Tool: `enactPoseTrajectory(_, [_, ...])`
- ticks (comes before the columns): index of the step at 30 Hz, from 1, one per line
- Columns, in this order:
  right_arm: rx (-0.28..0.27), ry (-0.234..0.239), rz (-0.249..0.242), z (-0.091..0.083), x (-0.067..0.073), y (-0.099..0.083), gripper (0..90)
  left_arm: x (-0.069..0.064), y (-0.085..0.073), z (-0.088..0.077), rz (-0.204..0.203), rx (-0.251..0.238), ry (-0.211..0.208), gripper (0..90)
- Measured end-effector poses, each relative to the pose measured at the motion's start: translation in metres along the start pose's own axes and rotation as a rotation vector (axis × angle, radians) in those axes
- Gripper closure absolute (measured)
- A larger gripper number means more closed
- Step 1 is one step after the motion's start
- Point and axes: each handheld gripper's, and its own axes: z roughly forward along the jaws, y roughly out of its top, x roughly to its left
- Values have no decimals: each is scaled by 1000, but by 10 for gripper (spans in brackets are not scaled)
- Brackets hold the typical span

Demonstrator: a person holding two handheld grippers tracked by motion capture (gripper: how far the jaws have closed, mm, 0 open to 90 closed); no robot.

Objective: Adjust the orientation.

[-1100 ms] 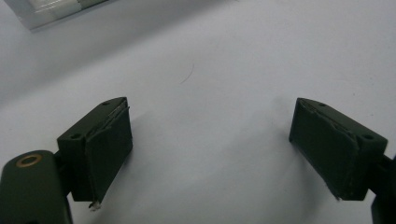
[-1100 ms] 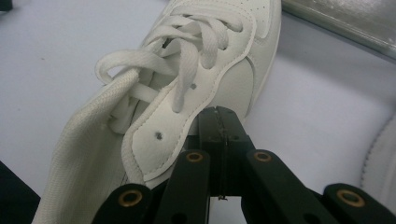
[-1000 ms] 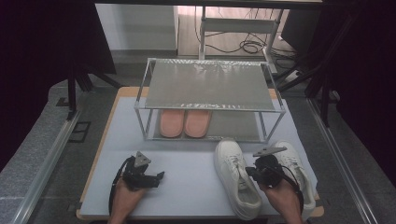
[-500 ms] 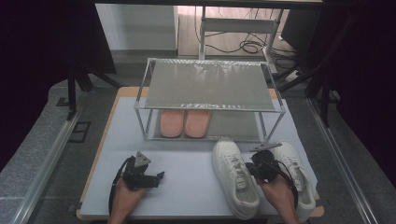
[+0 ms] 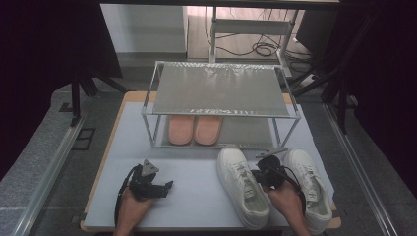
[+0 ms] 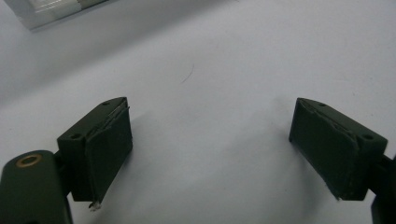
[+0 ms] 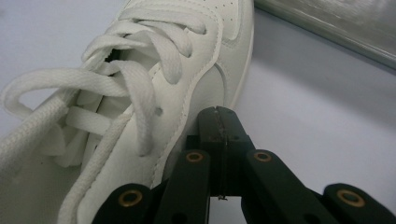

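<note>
The right gripper (image 5: 256,175), jaws pressed together, is seen low and right of middle in the high view. The left white shoe (image 5: 242,192) lies just left, pointing up the frame.

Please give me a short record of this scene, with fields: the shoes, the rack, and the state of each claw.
shoes on table: two white sneakers, left one, right one
rack: metal two-level shoe rack
lower shelf: pair of pink slippers
left claw: open, over bare table, nothing between jaws
right claw: shut, holding nothing, between the two sneakers, beside the left sneaker's side
table: pale grey surface
</note>
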Motion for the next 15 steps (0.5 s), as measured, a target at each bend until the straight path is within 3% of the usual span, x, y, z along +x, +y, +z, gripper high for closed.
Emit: enactPoseTrajectory(15, [-8,130,-111,24,23,26,900,0,0,0,3,1,1,131])
